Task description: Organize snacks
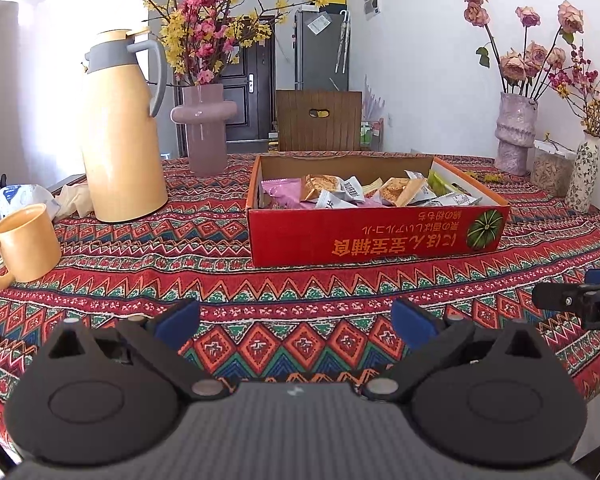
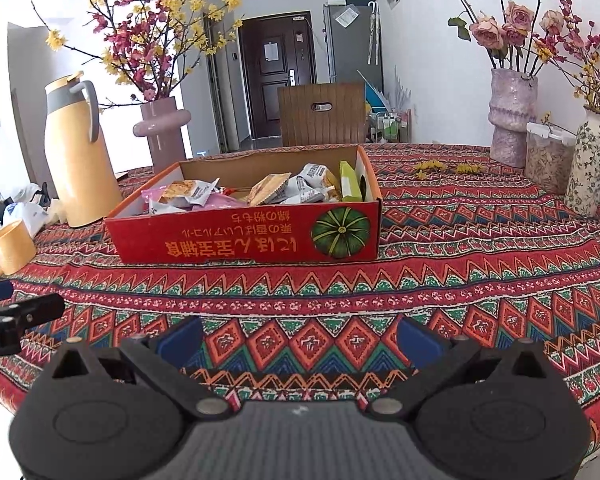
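Both grippers, left gripper (image 1: 296,316) and right gripper (image 2: 298,340), gape wide and empty; the red snack box (image 1: 374,236) sits at 12 o'clock, well apart.

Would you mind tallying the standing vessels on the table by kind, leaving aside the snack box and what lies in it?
Vases: 3, a mauve one, a textured pink one and a floral white one
Thermos jugs: 1
Mugs: 1
Clear lidded containers: 1
Total: 6
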The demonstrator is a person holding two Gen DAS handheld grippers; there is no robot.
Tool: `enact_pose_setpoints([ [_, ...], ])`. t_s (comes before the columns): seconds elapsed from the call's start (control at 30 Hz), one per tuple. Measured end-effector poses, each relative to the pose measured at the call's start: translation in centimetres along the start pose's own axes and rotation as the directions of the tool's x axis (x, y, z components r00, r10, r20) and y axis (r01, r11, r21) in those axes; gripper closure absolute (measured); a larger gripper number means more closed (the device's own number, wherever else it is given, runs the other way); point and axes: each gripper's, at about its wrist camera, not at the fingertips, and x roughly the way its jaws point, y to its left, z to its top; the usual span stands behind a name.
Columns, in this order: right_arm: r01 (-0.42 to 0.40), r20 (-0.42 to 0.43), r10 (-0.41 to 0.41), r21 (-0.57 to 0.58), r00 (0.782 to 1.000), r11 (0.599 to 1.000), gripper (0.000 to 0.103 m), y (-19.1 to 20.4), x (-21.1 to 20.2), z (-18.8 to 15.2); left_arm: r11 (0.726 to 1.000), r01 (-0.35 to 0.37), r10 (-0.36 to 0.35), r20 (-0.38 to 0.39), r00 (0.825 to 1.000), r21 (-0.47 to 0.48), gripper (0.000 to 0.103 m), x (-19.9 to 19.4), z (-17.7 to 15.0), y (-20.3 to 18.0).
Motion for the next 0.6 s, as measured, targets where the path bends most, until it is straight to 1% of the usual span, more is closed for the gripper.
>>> enact_pose_setpoints([
  [0.6, 0.002, -0.011, -0.002, 0.001, 1.0, 1.0, 0.0, -0.11, 0.29, -0.07, 1.0, 0.011, -0.011, -0.016, 1.0, 0.011, 0.0, 0.18, -0.42, -0.38],
])
